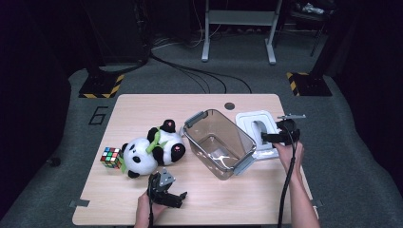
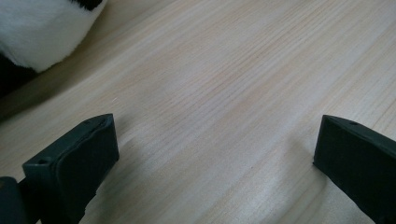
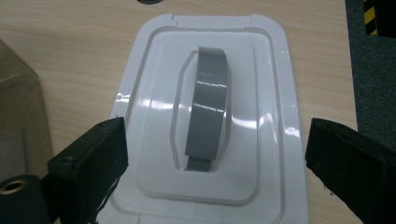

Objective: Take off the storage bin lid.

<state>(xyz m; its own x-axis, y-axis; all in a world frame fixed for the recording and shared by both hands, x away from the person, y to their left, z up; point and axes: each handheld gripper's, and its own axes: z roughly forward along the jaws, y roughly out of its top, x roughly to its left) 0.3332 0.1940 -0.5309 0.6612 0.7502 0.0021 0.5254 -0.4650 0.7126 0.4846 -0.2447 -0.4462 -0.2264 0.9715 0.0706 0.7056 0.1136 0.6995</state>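
Above the white lid (image 3: 212,116) we spread our right gripper (image 3: 212,154) wide; stiff, glossy, slippery, so we judge its grey handle (image 3: 208,112) the best hold

Lab: hazard-striped rig feet (image 1: 100,86), cables (image 1: 199,73)

Two black tongs are seen, one in each bare hand. On the left tongs (image 1: 167,190) a grey three-cornered plate is mounted, and blocky black jaws with small holes near their tips are shown. From the right tongs (image 1: 269,137) a black cable is trailed back along the sleeveless forearm.
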